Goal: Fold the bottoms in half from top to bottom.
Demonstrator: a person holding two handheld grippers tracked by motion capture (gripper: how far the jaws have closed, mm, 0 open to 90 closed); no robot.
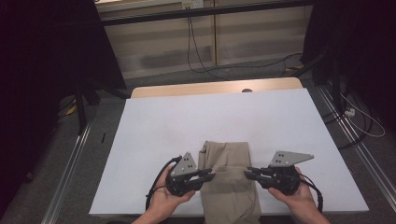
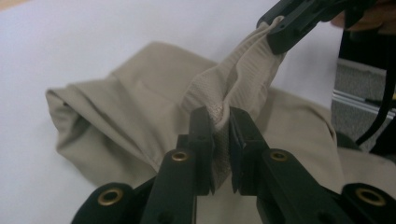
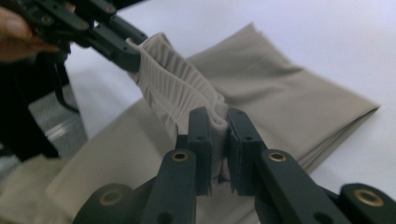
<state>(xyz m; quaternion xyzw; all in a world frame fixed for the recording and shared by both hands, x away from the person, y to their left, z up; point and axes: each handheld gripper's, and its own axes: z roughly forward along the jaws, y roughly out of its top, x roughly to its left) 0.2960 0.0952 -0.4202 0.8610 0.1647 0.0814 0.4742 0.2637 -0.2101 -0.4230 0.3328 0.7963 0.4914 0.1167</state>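
High view. Item: beige trousers [image 1: 229,179], folded, lying at the lower centre of the frame on a white table [image 1: 163,126], their near end running off the table's bottom edge. Left gripper [image 1: 208,175] at lower left of the cloth, right gripper [image 1: 249,172] at lower right, tips pointing toward each other across the garment; each is clamped on a ribbed band of the fabric, which stands a little above the flat layers between them. Far end of the trousers lies flat and squared toward the middle of the table.

Left gripper view. Jaws at bottom centre stand close together, pinching the ribbed band [image 2: 238,79]. The band rises to the upper right, where the right gripper [image 2: 279,29] bites its other end. The folded body lies below, toward centre left.

Right gripper view. Jaws at bottom centre clenched on the band [image 3: 173,86]; the left gripper [image 3: 131,50] holds the far end at upper left. Flat folded layers extend to the right.

Status, by judgement: at least one fold looks done; the band end is gripped at both corners and raised. Left to do: carry it over, lay it down, let go.
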